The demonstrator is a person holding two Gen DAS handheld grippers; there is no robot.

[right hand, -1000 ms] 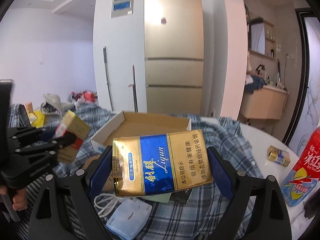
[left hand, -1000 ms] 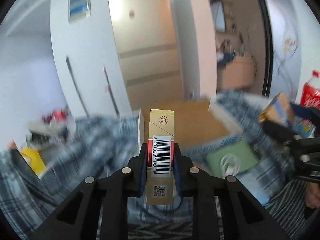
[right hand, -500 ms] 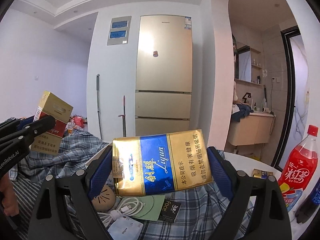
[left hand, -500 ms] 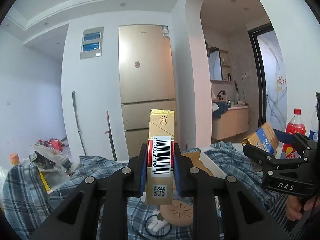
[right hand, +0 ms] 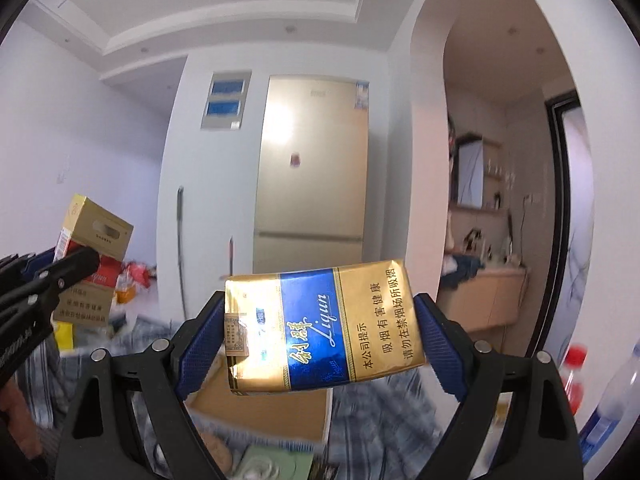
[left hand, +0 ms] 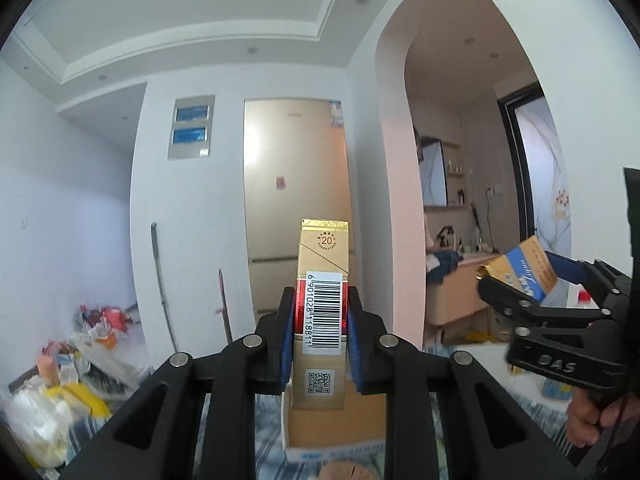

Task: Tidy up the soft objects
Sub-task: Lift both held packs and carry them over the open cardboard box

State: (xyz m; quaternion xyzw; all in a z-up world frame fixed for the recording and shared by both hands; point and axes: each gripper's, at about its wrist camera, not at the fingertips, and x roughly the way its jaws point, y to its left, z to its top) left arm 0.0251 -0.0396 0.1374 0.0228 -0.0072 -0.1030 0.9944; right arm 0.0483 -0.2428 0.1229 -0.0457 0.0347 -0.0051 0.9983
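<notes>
Gold card and a red band mark the hard cigarette pack (left hand: 322, 312) that the left tool (left hand: 320, 334) has clenched by its narrow sides — the pack stands upright between the blue pads, barcode facing the camera, lifted clear of the open cardboard box (left hand: 336, 428) below it. The right tool (right hand: 320, 336) grips the soft gold-and-blue cigarette pack (right hand: 320, 330) across its length, jaws standing wide with a pad pressed on each end; the pack lies sideways, slightly tilted, its printed face to the camera. Both packs hang in the air above the tabletop, which is draped in a blue plaid cloth (right hand: 384, 412). In the left wrist view the right tool shows at the right edge with a hand (left hand: 592, 420) under it; in the right wrist view the left tool shows at the left edge. A tall beige fridge (right hand: 312, 176) stands against the far wall, and a red drink bottle (right hand: 570, 376) — blurred — sits at lower right beside a clear bottle with a blue label (right hand: 612, 408).
</notes>
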